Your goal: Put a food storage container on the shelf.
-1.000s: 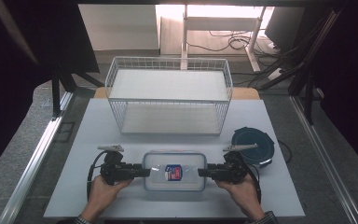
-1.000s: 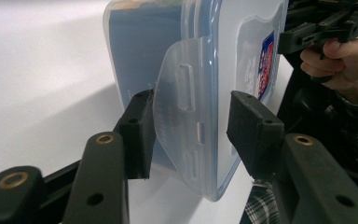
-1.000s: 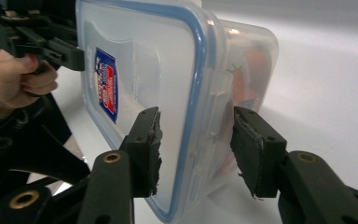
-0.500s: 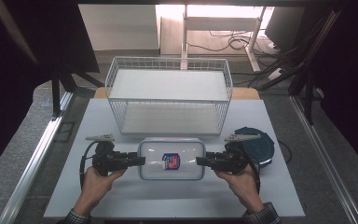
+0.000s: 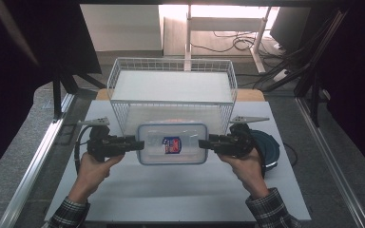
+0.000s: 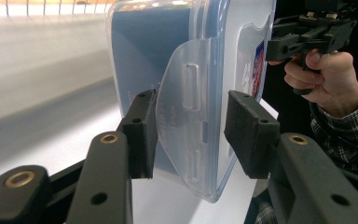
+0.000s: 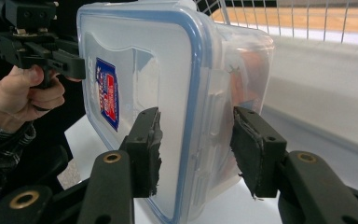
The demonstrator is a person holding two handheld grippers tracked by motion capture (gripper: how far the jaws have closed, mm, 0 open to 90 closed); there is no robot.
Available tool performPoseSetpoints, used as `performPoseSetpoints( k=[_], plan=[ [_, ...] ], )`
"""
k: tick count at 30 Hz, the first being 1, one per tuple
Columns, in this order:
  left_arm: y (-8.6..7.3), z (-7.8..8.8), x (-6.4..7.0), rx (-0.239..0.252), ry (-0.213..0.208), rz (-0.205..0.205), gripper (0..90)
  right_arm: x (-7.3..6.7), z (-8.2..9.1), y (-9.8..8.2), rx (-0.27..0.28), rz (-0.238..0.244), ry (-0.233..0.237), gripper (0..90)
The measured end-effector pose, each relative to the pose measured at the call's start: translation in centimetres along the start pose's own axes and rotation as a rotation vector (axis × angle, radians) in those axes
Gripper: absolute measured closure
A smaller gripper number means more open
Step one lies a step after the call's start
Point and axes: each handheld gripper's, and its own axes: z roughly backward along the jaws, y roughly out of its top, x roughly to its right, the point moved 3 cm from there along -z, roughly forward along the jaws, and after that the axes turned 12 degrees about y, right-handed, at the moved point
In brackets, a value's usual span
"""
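Left tool (image 5: 135,142) and right tool (image 5: 203,142) each pinch one end of plastic container (image 5: 172,143), in front of wire basket (image 5: 171,90).

White table (image 5: 180,194) with wire basket (image 5: 173,90) and dark round lid (image 5: 269,148).
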Motion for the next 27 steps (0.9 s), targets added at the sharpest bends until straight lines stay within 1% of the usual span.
performPoseSetpoints(
  k=[7,15,23,27],
  plan=[
    [2.1,-0.2,0.0,0.013,0.005,-0.009,54.5,0.3,0.6,2.1,0.022,0.013,-0.008,52.8],
    [5.4,0.3,0.2,0.039,0.011,-0.033,54.5,0.4,1.3,5.1,0.047,0.044,-0.012,52.7],
    [8.4,0.6,-0.5,0.057,0.015,-0.044,54.4,0.5,1.5,8.2,0.063,0.059,-0.019,52.7],
    [9.5,0.6,-1.0,0.056,0.019,-0.048,54.2,1.0,1.2,9.5,0.061,0.063,-0.021,52.7]
  ],
)
